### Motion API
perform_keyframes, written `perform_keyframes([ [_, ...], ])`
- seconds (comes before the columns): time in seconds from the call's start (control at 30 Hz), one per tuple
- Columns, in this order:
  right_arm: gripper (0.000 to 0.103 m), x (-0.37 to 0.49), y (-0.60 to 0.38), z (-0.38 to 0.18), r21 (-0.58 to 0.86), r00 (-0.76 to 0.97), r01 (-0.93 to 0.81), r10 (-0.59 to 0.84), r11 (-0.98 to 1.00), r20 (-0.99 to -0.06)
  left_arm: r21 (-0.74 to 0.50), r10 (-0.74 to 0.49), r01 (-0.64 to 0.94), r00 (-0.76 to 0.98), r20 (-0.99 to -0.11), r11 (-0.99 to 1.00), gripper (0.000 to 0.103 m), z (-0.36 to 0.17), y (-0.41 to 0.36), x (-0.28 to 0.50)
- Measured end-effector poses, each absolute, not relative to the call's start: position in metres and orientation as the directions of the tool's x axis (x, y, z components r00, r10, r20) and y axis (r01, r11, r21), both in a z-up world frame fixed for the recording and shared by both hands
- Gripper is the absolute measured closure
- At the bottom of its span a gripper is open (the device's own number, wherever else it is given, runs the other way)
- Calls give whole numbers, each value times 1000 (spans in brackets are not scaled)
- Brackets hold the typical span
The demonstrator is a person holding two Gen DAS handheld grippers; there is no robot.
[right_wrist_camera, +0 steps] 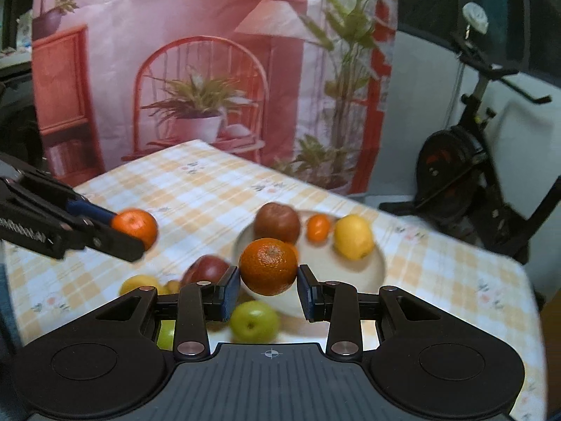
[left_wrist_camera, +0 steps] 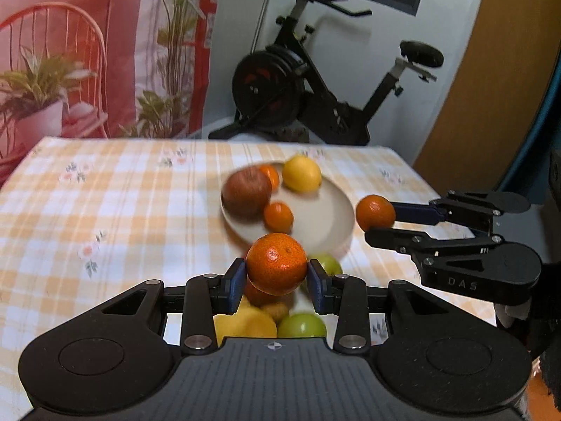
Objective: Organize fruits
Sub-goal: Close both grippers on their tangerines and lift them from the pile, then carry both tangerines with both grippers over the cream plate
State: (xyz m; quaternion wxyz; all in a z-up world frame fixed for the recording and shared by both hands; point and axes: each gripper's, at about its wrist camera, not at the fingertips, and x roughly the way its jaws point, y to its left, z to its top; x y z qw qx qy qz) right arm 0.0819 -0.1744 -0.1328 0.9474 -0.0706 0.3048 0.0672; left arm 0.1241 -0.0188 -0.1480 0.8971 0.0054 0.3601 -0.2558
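Left gripper (left_wrist_camera: 277, 277) clamping round orange mandarin (left_wrist_camera: 277, 264), stem end facing camera; right gripper (right_wrist_camera: 268, 286) clamping second orange mandarin (right_wrist_camera: 268, 266), stem dimple tilting up.

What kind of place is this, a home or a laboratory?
Most likely a room in a home. A table with a checked floral tablecloth holds a plate of fruit, an exercise bike stands by the wall, and a printed curtain showing a chair and plants hangs behind.

Both black two-finger grippers hang above the table, tilted downward. The left gripper (left_wrist_camera: 276, 273) clamps a round orange mandarin (left_wrist_camera: 277, 264) between its blue pads; the right gripper (right_wrist_camera: 268, 279) pinches another orange mandarin (right_wrist_camera: 268, 266).
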Motion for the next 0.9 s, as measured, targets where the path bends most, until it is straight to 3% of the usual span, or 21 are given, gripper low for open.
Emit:
perform_keyframes([
  [0.4, 71, 110, -202, -95, -81, 863, -77, 26, 994, -505, -131, -459, 481, 669, -585, 867, 63, -110, -38, 151],
  [0.9, 71, 159, -245, -151, 62, 780, -15, 51, 998, -624, -100, -391, 494, 531, -752, 864, 63, -181, -63, 218],
])
